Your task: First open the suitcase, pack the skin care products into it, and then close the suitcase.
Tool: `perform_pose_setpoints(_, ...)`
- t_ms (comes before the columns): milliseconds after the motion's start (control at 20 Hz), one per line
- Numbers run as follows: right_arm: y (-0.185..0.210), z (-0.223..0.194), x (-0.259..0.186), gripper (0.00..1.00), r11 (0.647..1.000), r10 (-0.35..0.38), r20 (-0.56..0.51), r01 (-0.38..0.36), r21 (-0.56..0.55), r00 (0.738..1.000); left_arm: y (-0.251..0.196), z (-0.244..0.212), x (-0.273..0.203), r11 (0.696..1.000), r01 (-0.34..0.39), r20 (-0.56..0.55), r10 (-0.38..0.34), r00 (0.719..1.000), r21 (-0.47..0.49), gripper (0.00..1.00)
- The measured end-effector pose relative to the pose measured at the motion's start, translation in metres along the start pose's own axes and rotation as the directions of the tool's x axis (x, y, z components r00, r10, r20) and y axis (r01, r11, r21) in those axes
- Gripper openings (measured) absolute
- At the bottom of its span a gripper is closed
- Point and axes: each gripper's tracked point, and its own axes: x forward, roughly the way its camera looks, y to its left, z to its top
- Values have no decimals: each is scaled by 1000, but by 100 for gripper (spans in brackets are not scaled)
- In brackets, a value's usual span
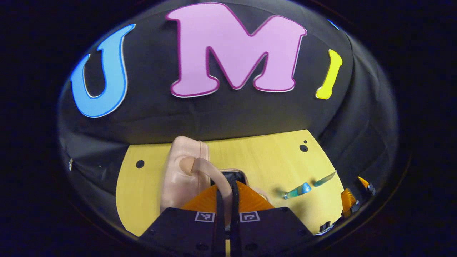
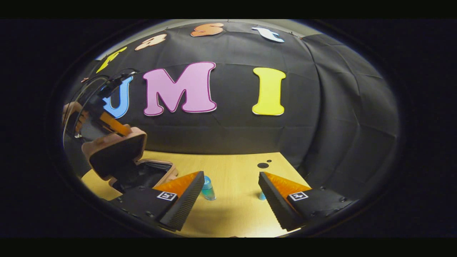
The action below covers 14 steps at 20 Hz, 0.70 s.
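A small pink suitcase (image 1: 180, 175) stands on the wooden table (image 1: 257, 153), its lid lifted. My left gripper (image 1: 226, 186) is shut on the suitcase's curved pink handle (image 1: 209, 169). In the right gripper view the suitcase lid (image 2: 114, 150) hangs half open over the dark-lined base (image 2: 151, 175), with the left gripper (image 2: 112, 124) and a hand (image 2: 69, 110) above it. My right gripper (image 2: 232, 192) is open and low over the table. A blue-green bottle (image 2: 207, 189) stands by its left finger, and a second one (image 2: 262, 195) peeks out behind its right finger. Both skin care products (image 1: 298, 190) lie right of the suitcase.
The table (image 2: 232, 167) has small dark holes (image 2: 263, 165) near its far edge. Black cloth walls close in behind and to the right. The right gripper (image 1: 351, 201) sits at the table's right edge in the left gripper view.
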Motion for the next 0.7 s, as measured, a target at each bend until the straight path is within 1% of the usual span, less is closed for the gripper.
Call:
perform_pose_setpoints(150,8,2,-2,97,1000,-22,1,22,-9,1000,78,-1,-23,998,-58,18,58,998,21,11)
perform_pose_setpoints(300,14,0,-4,97,998,-37,-2,37,-47,999,168,-15,-34,984,-170,0,171,985,44,11)
perform_pose_setpoints(400,14,-1,-3,97,997,-56,-4,56,-52,998,221,-26,-39,972,-229,17,228,973,50,10)
perform_pose_setpoints(500,13,-2,-1,96,996,-79,-8,79,-37,997,262,-43,-36,966,-256,23,255,967,31,9)
perform_pose_setpoints(600,13,-4,1,96,995,-94,-13,94,-30,995,292,-64,-21,966,-260,17,259,966,15,8)
perform_pose_setpoints(700,11,-5,2,96,994,-109,-19,109,-29,994,324,-82,1,960,-277,33,275,961,52,8)
